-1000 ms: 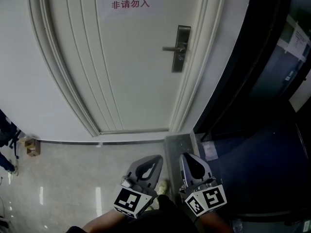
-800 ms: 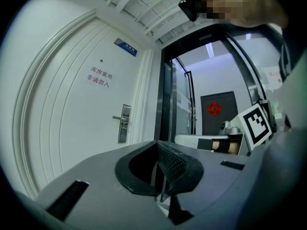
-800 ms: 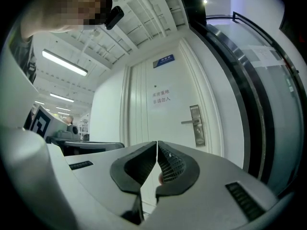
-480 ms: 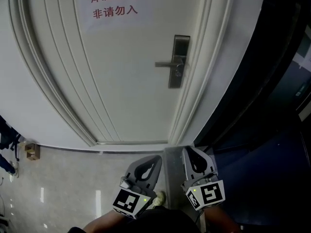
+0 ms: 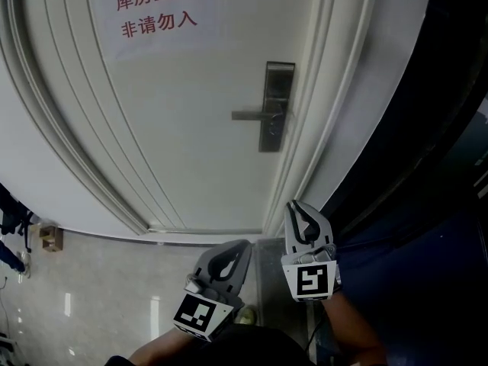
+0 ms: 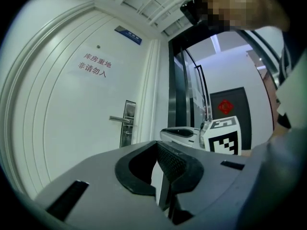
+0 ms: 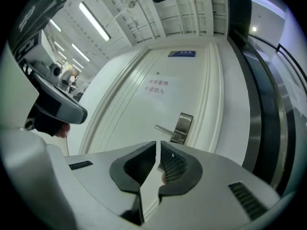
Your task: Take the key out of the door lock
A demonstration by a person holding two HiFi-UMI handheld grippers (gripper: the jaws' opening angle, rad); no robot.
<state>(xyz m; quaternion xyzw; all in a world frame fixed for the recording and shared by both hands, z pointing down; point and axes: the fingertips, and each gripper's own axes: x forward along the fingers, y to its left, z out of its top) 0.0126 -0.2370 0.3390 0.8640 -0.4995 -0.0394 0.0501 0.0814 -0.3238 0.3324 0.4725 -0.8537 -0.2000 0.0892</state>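
Note:
A silver lock plate (image 5: 274,105) with a lever handle (image 5: 250,115) sits on the white door (image 5: 191,128). A small key (image 5: 280,117) seems to stick out just below the lever, too small to make out well. My right gripper (image 5: 298,207) is raised near the foot of the door frame, well below the lock, jaws together and empty. My left gripper (image 5: 233,249) hangs lower and to the left, also shut and empty. The lock plate (image 7: 183,126) lies straight ahead of the right gripper (image 7: 158,145), and the lock plate (image 6: 128,121) shows left of the left gripper (image 6: 157,145).
Red characters (image 5: 156,10) are printed on the upper door. A dark glass partition (image 5: 427,166) stands to the right of the door frame. A small cardboard box (image 5: 50,237) sits on the shiny tiled floor (image 5: 91,296) at the left, beside a person's feet.
The right gripper has risen forward towards the door while the left one stayed low. The lock has shifted lower and left in the head view.

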